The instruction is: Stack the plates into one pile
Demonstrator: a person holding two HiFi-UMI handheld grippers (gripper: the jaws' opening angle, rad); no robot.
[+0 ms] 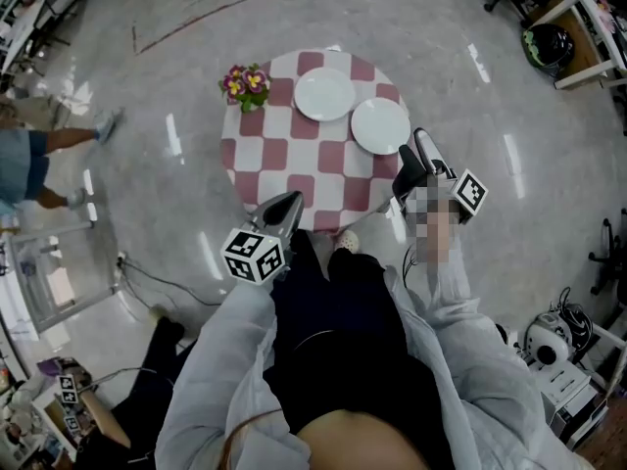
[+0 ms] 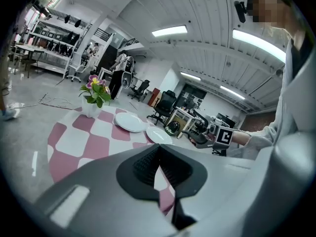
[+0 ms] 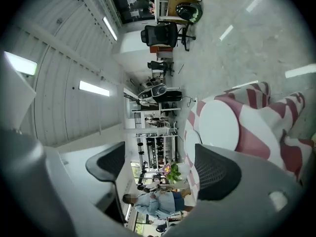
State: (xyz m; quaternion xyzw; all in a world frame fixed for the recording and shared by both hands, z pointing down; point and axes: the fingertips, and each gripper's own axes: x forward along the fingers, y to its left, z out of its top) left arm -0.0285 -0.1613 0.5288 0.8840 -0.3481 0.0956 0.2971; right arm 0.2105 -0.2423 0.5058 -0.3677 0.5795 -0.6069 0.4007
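- Head view: a round checked counter (image 1: 274,155) sits in the upper middle of the frame.
- Two white plates lie flat on its upper right part, just beside each other and not stacked. The far plate (image 1: 324,94) is upper left of the near plate (image 1: 380,125).
- A pot of flowers (image 1: 247,85) stands at the counter's upper left edge.
- The left gripper (image 1: 282,210) hangs at the counter's lower edge, well apart from both plates. The right gripper (image 1: 419,157) is at the counter's right edge, just beside the near plate.
- A passer-by (image 1: 39,155) is at the left edge of the frame.

- Left gripper view: the left gripper (image 2: 159,169) fills the lower frame, its jaws pressed together with nothing between them.
- Beyond it, the counter (image 2: 74,142) spreads across the left. The flowers (image 2: 97,90) are at upper left, with the far plate (image 2: 130,122) and near plate (image 2: 159,135) in the middle.
- The right gripper (image 2: 197,138) shows just right of the near plate.

- Right gripper view: the scene is turned on its side.
- The right gripper (image 3: 160,169) has its jaws spread wide and holds nothing. Only the room and the passer-by (image 3: 154,201) show in the gap.
- The counter (image 3: 256,137) is at right. The near plate (image 3: 218,124) lies just above the right-hand jaw, with the far plate (image 3: 191,142) to its left and the flowers (image 3: 169,172) lower down.
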